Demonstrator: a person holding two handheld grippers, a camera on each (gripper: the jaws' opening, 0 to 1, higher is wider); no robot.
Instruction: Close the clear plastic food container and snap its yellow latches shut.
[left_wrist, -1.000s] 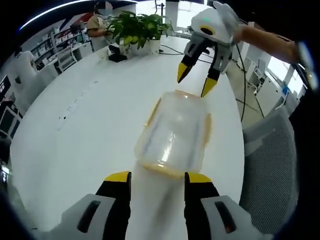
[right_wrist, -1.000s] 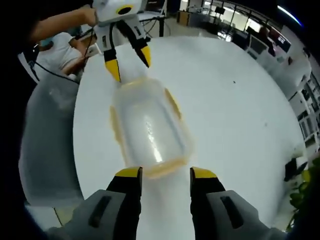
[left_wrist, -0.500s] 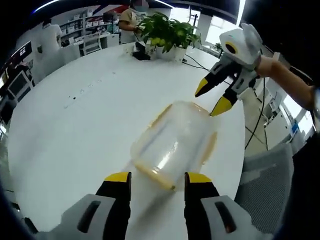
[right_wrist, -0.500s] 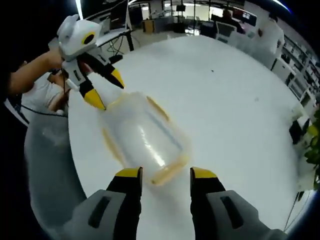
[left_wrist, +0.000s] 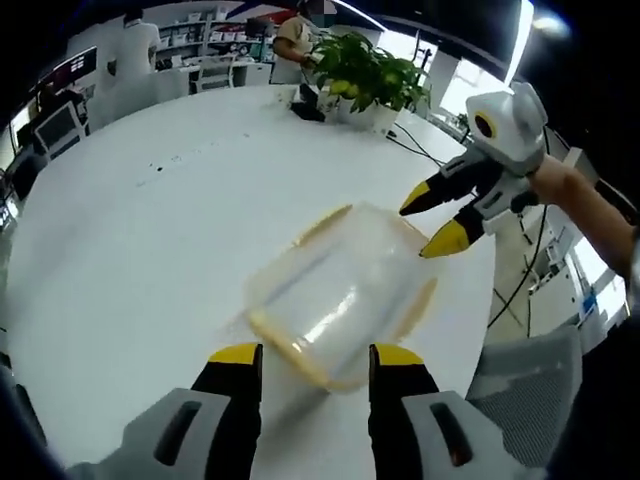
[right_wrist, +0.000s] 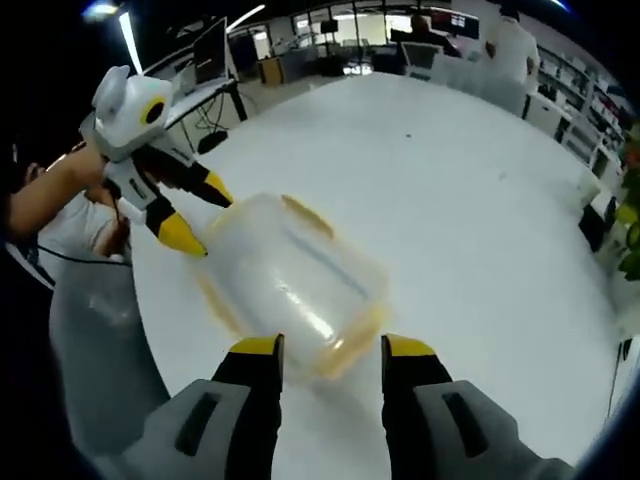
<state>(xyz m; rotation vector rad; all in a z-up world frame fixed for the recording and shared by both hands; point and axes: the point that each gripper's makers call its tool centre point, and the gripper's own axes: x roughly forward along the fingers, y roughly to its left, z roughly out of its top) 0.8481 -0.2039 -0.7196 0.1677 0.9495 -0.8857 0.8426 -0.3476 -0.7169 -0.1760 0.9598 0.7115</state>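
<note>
A clear plastic container (left_wrist: 335, 295) with yellow latches (left_wrist: 322, 225) along its sides lies on the white table (left_wrist: 150, 250), blurred. Its near end reaches in between the tips of my left gripper (left_wrist: 316, 358), which is open. My right gripper (left_wrist: 432, 220) comes in from the right, open, its tips at the container's far right corner. In the right gripper view the container (right_wrist: 290, 280) lies diagonally, with its near yellow edge between the open tips of my right gripper (right_wrist: 332, 350). My left gripper (right_wrist: 198, 212) is at the container's far left corner. I cannot tell whether the latches are snapped.
A potted plant (left_wrist: 365, 75) and cables sit at the table's far edge. A grey chair (left_wrist: 530, 370) stands beside the table's right edge, also visible as the chair (right_wrist: 95, 350) in the right gripper view. People (right_wrist: 510, 45) and desks are in the background.
Both views have swung round, so the container now lies diagonally in them. The opposite gripper has shifted from straight behind the container to its corner. Both grippers stay open.
</note>
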